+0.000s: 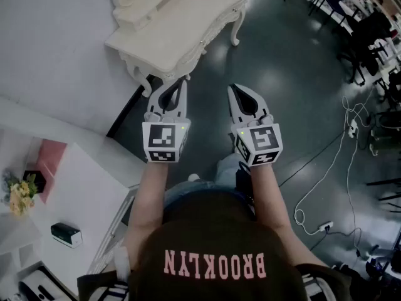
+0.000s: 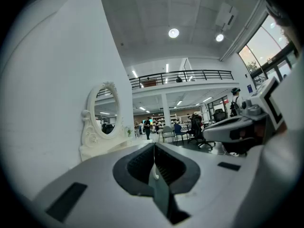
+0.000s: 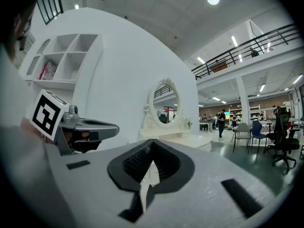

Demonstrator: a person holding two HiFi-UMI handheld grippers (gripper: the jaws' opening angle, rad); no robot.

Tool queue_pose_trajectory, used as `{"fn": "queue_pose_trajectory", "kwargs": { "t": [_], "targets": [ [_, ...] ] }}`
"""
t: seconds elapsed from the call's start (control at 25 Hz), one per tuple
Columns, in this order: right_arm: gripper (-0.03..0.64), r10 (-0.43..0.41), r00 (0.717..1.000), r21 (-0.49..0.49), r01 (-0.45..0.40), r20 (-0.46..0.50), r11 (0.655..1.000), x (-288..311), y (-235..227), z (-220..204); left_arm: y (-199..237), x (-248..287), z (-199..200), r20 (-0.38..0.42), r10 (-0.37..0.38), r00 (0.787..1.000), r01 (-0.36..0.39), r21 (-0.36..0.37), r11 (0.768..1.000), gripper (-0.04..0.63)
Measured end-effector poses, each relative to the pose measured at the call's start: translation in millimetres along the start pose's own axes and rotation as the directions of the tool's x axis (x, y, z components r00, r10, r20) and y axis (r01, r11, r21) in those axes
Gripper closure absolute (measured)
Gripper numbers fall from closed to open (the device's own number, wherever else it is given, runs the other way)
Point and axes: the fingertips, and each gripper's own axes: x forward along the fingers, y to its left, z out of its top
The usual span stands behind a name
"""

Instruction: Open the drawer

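A white ornate dressing table (image 1: pixel 182 27) stands against the wall ahead of me, a short way beyond both grippers. No drawer front can be made out in the head view. Its oval mirror (image 3: pixel 164 103) and top (image 3: pixel 183 140) show in the right gripper view, and the mirror (image 2: pixel 105 114) again in the left gripper view. My left gripper (image 1: pixel 182 80) is held level and points at the table, jaws shut with nothing between them. My right gripper (image 1: pixel 233 88) is beside it, also level, shut and empty. In each gripper view the jaw tips meet, left (image 2: pixel 154 148) and right (image 3: pixel 151 148).
A white wall (image 1: pixel 56 42) runs along the left. A white desk (image 1: pixel 81 193) at lower left carries yellow flowers (image 1: pixel 19 196) and a small dark box (image 1: pixel 66 234). Cables (image 1: pixel 341 149) trail over the dark floor at right. Office chairs (image 1: pixel 369 36) stand at the far right.
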Motion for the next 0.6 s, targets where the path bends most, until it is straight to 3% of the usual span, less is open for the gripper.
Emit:
{"fn": "queue_pose_trajectory", "kwargs": {
  "t": [0.6],
  "targets": [
    [0.621, 0.045, 0.999, 0.001, -0.045, -0.001, 0.999, 20.8, -54.1, -1.7, -12.4, 50.4, 1.7, -0.024, 0.047, 0.999, -0.047, -0.008, 0.999, 0.589]
  ]
}}
